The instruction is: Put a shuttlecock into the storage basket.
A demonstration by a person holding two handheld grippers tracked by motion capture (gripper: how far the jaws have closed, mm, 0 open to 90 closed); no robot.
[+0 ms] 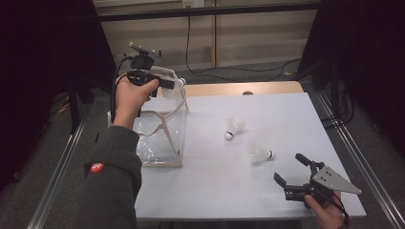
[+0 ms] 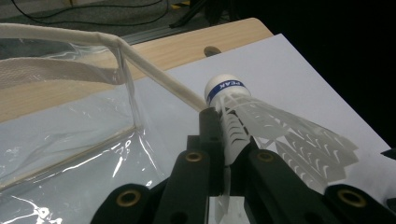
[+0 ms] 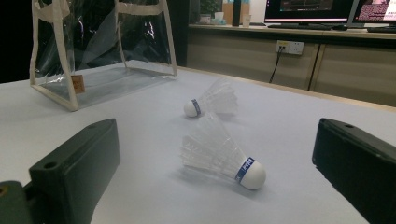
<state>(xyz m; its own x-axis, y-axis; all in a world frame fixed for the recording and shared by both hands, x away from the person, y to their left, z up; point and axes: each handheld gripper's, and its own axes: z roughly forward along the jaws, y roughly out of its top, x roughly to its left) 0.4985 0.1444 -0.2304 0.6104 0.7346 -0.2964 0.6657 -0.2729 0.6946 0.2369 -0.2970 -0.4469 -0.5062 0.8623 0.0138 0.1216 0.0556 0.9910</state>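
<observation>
My left gripper (image 1: 175, 83) is raised over the top opening of a clear plastic bag (image 1: 160, 138) with cream trim. Its jaws are shut on a white shuttlecock (image 2: 233, 100) with a blue band on its cork, pinched at the base of the skirt. The bag's cream rim (image 2: 154, 77) runs just beside the cork. Two more shuttlecocks lie on the white table: one near the middle (image 1: 234, 128), one nearer the front right (image 1: 260, 153). My right gripper (image 1: 290, 169) is low at the front right, open, its jaws framing the nearer shuttlecock (image 3: 224, 158) without touching it.
The bag (image 3: 102, 51) stands upright at the table's left side. A wooden strip (image 1: 239, 88) borders the table's far edge. Metal rails run along both sides, and cables lie on the floor behind.
</observation>
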